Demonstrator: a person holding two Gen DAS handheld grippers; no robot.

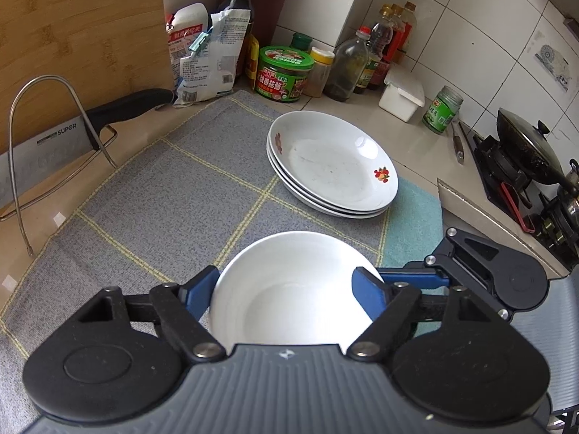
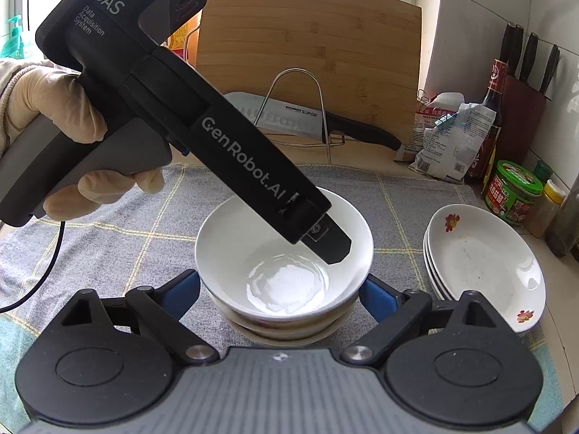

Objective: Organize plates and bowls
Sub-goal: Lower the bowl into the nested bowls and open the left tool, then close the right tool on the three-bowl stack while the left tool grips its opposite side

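**Bowls stacked, plates piled on a grey kitchen cloth**

Bowls (image 2: pixel 284 278) sit nested in a short stack at the middle of a grey checked cloth (image 2: pixel 108 231), the white top bowl (image 1: pixel 289 300) empty and glossy. The right gripper (image 2: pixel 280 294) stands with its blue pads (image 2: pixel 181 294) spread wide on either side of the stack, flanking the lower bowls; the pads do not press on them. The left gripper (image 1: pixel 286 296) reaches down over the top bowl's rim. Seen from its own camera, its blue fingers (image 1: pixel 367 291) are parted, one outside the rim on the left and one over the inside on the right; neither visibly clamps the wall, though contact at the rim cannot be ruled out. A gloved hand (image 2: pixel 54 108) grasps the handle of that tool.

To the right of the bowls, well apart from them, a pile of three shallow white plates (image 1: pixel 333 166) with small flower prints lies on the same cloth, partly over a pale teal mat (image 1: pixel 412 224).

Beyond the cloth, a cleaver (image 2: pixel 289 119) rests in a wire rack (image 2: pixel 300 83) against a bamboo cutting board (image 2: pixel 325 47). Bags, a dark sauce bottle (image 1: pixel 240 11), a green-lidded jar (image 1: pixel 284 72) and oil bottles line the tiled wall, and a wok (image 1: pixel 524 144) sits on the stove at the far right.
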